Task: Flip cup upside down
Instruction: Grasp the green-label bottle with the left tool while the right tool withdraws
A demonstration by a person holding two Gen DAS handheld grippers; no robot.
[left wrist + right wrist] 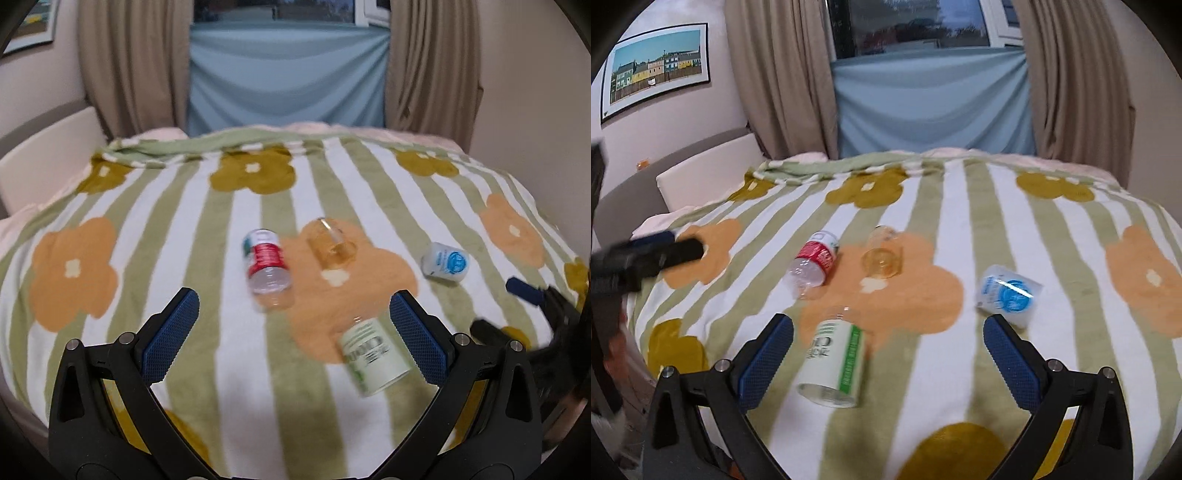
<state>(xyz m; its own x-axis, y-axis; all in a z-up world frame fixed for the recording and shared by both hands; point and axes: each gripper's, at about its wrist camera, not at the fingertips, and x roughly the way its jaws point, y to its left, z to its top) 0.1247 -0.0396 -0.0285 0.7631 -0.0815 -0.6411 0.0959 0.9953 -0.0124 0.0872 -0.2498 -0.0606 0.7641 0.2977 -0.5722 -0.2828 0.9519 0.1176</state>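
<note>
Four cups on their sides on blanket [960, 398]; green-label cup [833, 363] nearest; right gripper [888, 354] and left gripper [293, 338] wide open, empty; best gripped across its wall, then turned rim-down.

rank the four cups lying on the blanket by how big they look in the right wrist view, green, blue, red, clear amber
1. green-label cup, largest, though it lies nearest the camera
2. blue-print cup
3. red-label cup and clear amber cup look about alike, and both lie farther back, so I won't rank them.
</note>
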